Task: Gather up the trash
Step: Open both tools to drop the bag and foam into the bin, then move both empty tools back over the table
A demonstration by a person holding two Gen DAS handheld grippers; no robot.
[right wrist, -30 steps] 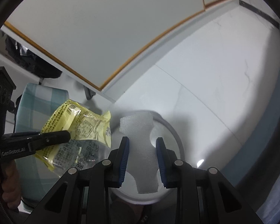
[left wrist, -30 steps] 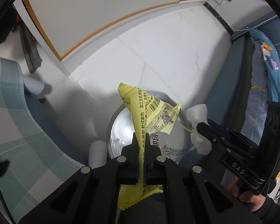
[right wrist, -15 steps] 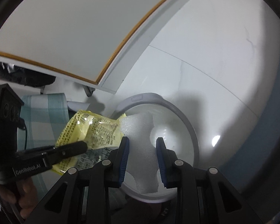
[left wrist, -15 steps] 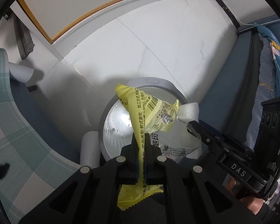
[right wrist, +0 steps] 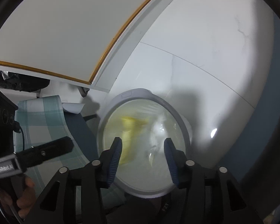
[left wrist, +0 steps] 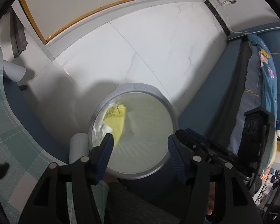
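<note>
Both our grippers, left (left wrist: 140, 156) and right (right wrist: 142, 156), have just been opening and hold nothing, directly above the bin (left wrist: 169, 110), wrapper (left wrist: 115, 125) and foam (right wrist: 158, 128) dropping inside.

The wrapper (left wrist: 115, 120) is yellow with black print. The bin (left wrist: 169, 110) has a grey rim. The floor (left wrist: 158, 52) is white marble with thin veins. The cloth (left wrist: 11, 136) is checked green and white.
</note>
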